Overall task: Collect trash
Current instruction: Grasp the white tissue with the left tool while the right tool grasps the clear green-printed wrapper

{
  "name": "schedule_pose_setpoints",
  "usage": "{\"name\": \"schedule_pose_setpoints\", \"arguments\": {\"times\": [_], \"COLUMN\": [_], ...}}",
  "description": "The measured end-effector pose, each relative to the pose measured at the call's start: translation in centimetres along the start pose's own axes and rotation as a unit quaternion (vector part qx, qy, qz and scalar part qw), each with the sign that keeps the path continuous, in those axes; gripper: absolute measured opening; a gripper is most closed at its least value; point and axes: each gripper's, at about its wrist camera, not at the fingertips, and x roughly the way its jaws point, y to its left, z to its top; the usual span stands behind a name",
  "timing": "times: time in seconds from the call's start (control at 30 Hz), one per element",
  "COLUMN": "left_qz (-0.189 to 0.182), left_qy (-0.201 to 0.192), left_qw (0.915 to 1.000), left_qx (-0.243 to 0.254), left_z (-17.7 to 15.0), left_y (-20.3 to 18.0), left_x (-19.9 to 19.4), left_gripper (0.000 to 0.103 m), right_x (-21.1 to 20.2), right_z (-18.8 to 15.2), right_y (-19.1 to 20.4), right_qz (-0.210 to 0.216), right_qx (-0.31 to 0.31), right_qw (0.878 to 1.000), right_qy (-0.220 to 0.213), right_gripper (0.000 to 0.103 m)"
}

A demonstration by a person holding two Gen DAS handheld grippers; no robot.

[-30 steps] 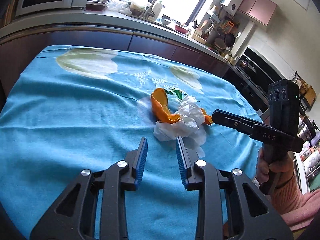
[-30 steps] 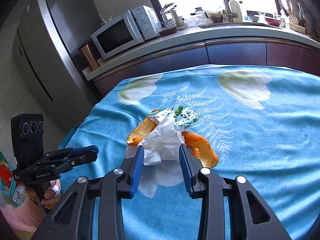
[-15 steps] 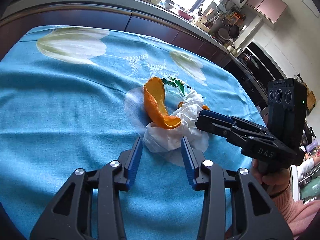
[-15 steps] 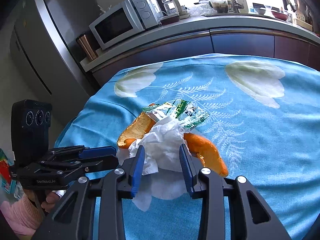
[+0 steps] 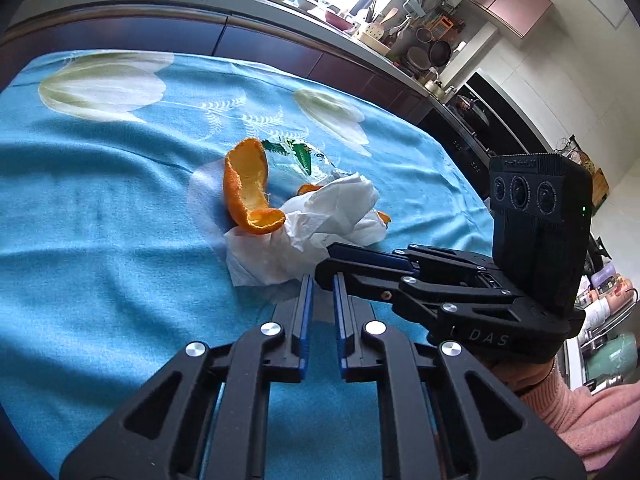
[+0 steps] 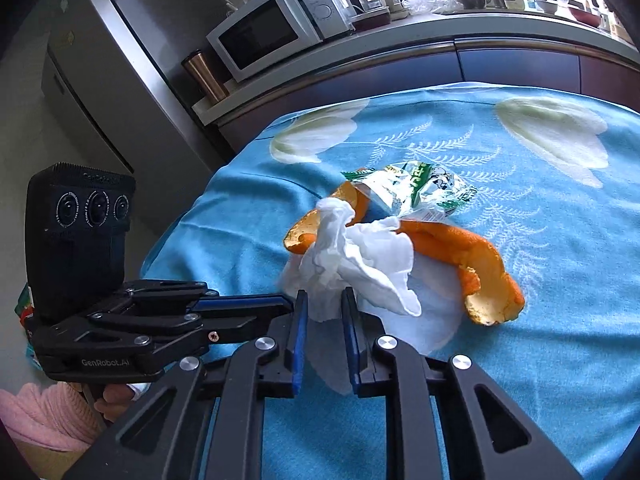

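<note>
Between the blue pads of the right gripper (image 6: 324, 298) a hanging fold of the white tissue (image 6: 360, 256) is sitting. The jaws are closing on it, and the pads are seeming to touch the paper on both sides already. Just beside it the left gripper (image 5: 322, 280) is closing too and is leaving only a narrow slit. I am not seeing anything clearly inside that slit; the tissue edge is lying just past its tips. Both tools are pointing down at the near edge of one small pile, their tips almost meeting.

All the trash is lying together in the middle of the blue tablecloth (image 6: 520, 360). The tissue is lying in front and a curled orange peel (image 5: 244, 192) is resting on it. A longer peel (image 6: 472, 260) is lying at the other side, and a green-printed clear wrapper (image 6: 420, 188) is lying behind.

I am judging the step in hand as taking hold of the tissue. To do it well, the right hand should be biting a thick bunch of paper and not one thin corner, because thin tissue is probably tearing or slipping. The lift should be going slowly, since the curled peel is likely rolling off. The left gripper should be keeping clear of the right one, and it should be reaching further into the paper if it is meant to help
</note>
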Motion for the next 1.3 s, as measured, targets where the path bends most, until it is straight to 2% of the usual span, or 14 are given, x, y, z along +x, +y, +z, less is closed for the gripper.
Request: {"name": "schedule_pose_setpoints", "arguments": {"times": [0.1,0.17,0.37,0.43,0.47,0.5,0.7,0.8,0.87,0.93,1.0,1.03,1.13,1.3], "left_qz": [0.027,0.034,0.049,0.046,0.044,0.042,0.039,0.055,0.074,0.088,0.088,0.084,0.083,0.052], "left_qy": [-0.020,-0.032,-0.028,-0.017,-0.011,-0.007,0.003,0.003,0.004,0.003,0.005,0.008,0.005,-0.006], "left_qw": [0.9994,0.9989,0.9984,0.9987,0.9988,0.9989,0.9985,0.9978,0.9969,0.9959,0.9958,0.9960,0.9961,0.9980], "left_qx": [0.011,0.010,-0.006,-0.014,-0.018,-0.020,-0.039,-0.036,-0.028,-0.022,-0.023,-0.027,-0.031,-0.034], "left_z": [0.0,0.3,1.1,1.2,1.3,1.4,2.1,2.2,2.2,2.2,2.1,2.1,1.8,0.7], "left_y": [-0.2,-0.1,0.6,0.7,0.7,0.6,0.6,0.4,0.3,0.1,0.3,0.4,0.7,0.3], "left_x": [-1.3,-2.0,-1.3,-0.4,0.0,0.5,2.2,2.4,2.6,2.7,2.6,2.6,2.3,1.0], "left_gripper": [0.017,0.034,0.046,0.050,0.054,0.054,0.056,0.049,0.037,0.032,0.021,0.013,0.008,0.006], "right_x": [-1.8,-3.2,-5.2,-5.1,-4.9,-4.6,-1.9,-0.5,0.4,1.1,1.6,1.7,1.5,-0.2], "right_z": [0.0,0.1,0.6,1.0,1.2,1.5,4.1,5.0,5.4,5.4,5.4,5.3,5.2,5.1], "right_y": [0.1,-0.4,-3.5,-4.1,-4.4,-4.6,-6.3,-7.6,-8.4,-9.0,-9.3,-9.5,-9.5,-8.6], "right_qz": [0.000,-0.017,-0.067,-0.077,-0.076,-0.072,-0.024,-0.002,0.016,0.032,0.045,0.049,0.052,0.052], "right_qx": [-0.004,-0.002,0.026,0.029,0.032,0.035,0.078,0.109,0.134,0.152,0.162,0.166,0.173,0.156], "right_qw": [1.000,0.999,0.995,0.994,0.994,0.994,0.995,0.993,0.990,0.988,0.986,0.985,0.983,0.985], "right_qy": [-0.020,-0.037,-0.063,-0.068,-0.068,-0.068,-0.052,-0.040,-0.032,-0.024,-0.019,-0.019,-0.030,-0.055], "right_gripper": [0.017,0.018,0.021,0.027,0.035,0.037,0.043,0.045,0.046,0.044,0.029,0.029,0.028,0.026]}}
